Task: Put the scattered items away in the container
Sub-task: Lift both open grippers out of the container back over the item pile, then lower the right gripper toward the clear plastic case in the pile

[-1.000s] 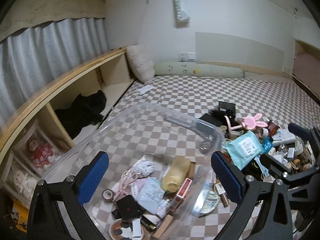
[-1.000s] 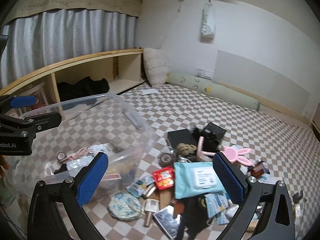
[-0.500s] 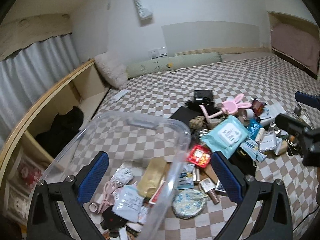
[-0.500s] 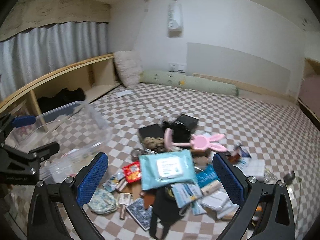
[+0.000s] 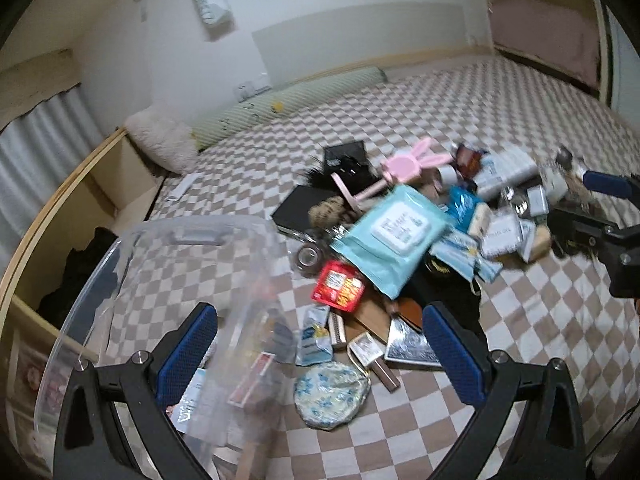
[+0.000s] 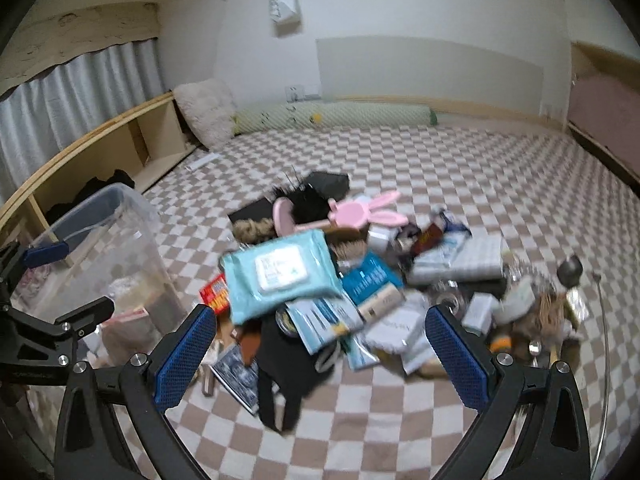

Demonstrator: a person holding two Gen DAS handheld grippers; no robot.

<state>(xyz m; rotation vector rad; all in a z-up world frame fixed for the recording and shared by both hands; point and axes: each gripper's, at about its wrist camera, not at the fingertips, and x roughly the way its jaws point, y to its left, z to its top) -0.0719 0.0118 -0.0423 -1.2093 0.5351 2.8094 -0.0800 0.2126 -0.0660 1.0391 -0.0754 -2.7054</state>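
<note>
1. Left gripper (image 5: 320,354) is hanging with its jaws spread wide, nothing between the blue pads (image 5: 188,350). Its left pad is lying over the near wall of the clear container (image 5: 132,280); its right pad is hovering over the near edge of the clutter.
2. The container is sitting on the checkered mat (image 5: 420,120) toward the mat's left edge, beside the wooden shelf (image 5: 72,184). Several small packets are already lying inside it; blur is making them hard to name.
3. Just right of the container, the scattered pile is spreading across the middle of the mat: a teal wipes pack (image 5: 394,236) on top, a red snack packet (image 5: 339,286) just below it, a round floral pouch (image 5: 332,394) nearest the left gripper, and a pink bunny mirror (image 5: 408,162) at the far side.
4. Right gripper (image 6: 320,354) is also gaping wide and empty, hovering over the near side of the pile with the wipes pack (image 6: 280,276) just beyond its fingers and a black cloth item (image 6: 284,376) between them. The container (image 6: 104,248) is standing to its left.
5. Compared with a second ago, the left view is swinging rightward: the container has slid from centre to the lower left, and the pile is now filling the middle. The right view has likewise shifted off the container onto the pile.
</note>
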